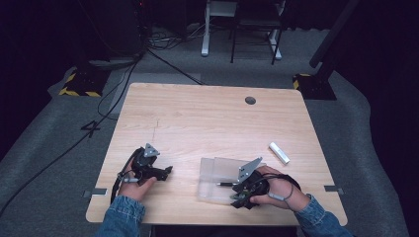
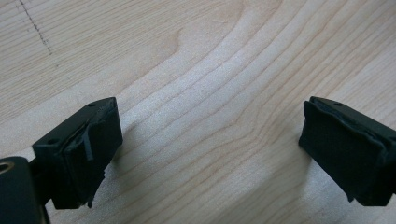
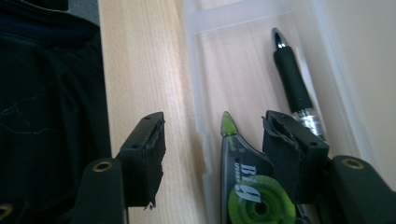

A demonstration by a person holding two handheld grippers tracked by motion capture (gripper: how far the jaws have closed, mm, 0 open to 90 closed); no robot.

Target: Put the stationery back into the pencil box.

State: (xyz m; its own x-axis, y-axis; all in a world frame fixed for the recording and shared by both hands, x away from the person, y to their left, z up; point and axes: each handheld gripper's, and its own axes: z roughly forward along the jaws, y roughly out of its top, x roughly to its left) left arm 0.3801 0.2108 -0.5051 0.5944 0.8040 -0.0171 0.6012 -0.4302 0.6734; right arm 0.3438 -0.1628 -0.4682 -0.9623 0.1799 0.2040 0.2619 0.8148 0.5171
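A clear plastic case (image 1: 212, 170) lies open near the table's front edge. Inside it rest a black pen (image 3: 292, 79) with a silver tip and a green correction tape dispenser (image 3: 240, 186). My right gripper (image 3: 215, 126) is open over the case's near side. One jaw stands outside the case wall (image 3: 201, 93) above bare wood, and the other stands over the dispenser beside the pen; neither pad presses on anything. In the high view the right gripper (image 1: 236, 190) sits at the case's right end. My left gripper (image 2: 210, 116) is wide open over bare wood, left of the case (image 1: 165, 170).
A small white stick-shaped item (image 1: 279, 152) lies right of the case. A round cable hole (image 1: 250, 100) sits at the table's back. The front table edge (image 3: 105, 70) runs close beside the right gripper, with dark clothing beyond it.
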